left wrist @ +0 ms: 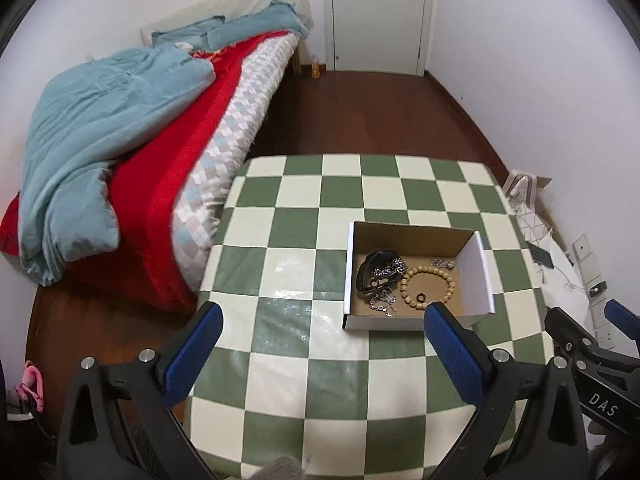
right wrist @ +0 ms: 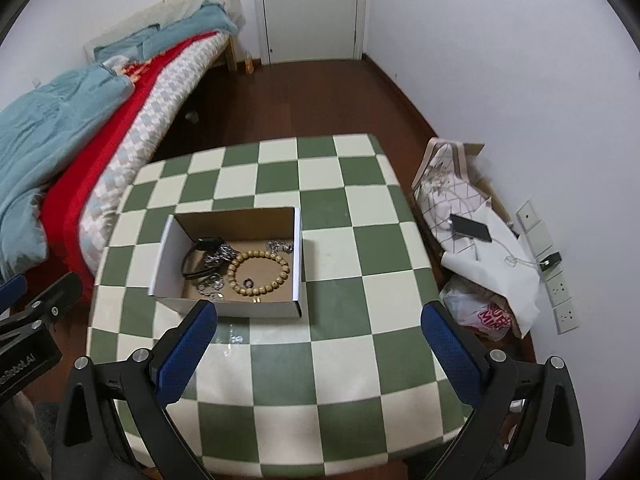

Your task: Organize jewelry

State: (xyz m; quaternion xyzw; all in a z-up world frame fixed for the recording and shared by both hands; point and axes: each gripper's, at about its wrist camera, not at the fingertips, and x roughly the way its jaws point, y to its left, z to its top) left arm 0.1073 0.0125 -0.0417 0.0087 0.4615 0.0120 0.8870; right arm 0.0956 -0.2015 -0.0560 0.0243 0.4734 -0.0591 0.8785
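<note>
Both grippers, left [left wrist: 320,332] and right [right wrist: 318,328], gaping empty above table [right wrist: 344,344], jewelry heaped in box [right wrist: 298,264]: likely snagging chains [right wrist: 214,262] tangled against bead bracelet [right wrist: 258,276] and dragging several pieces out together.

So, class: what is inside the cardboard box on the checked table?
Inside the cardboard box lie a wooden bead bracelet circling a small dark ring, a black band, and silver chains. The near wall hides the box floor's front edge.
</note>
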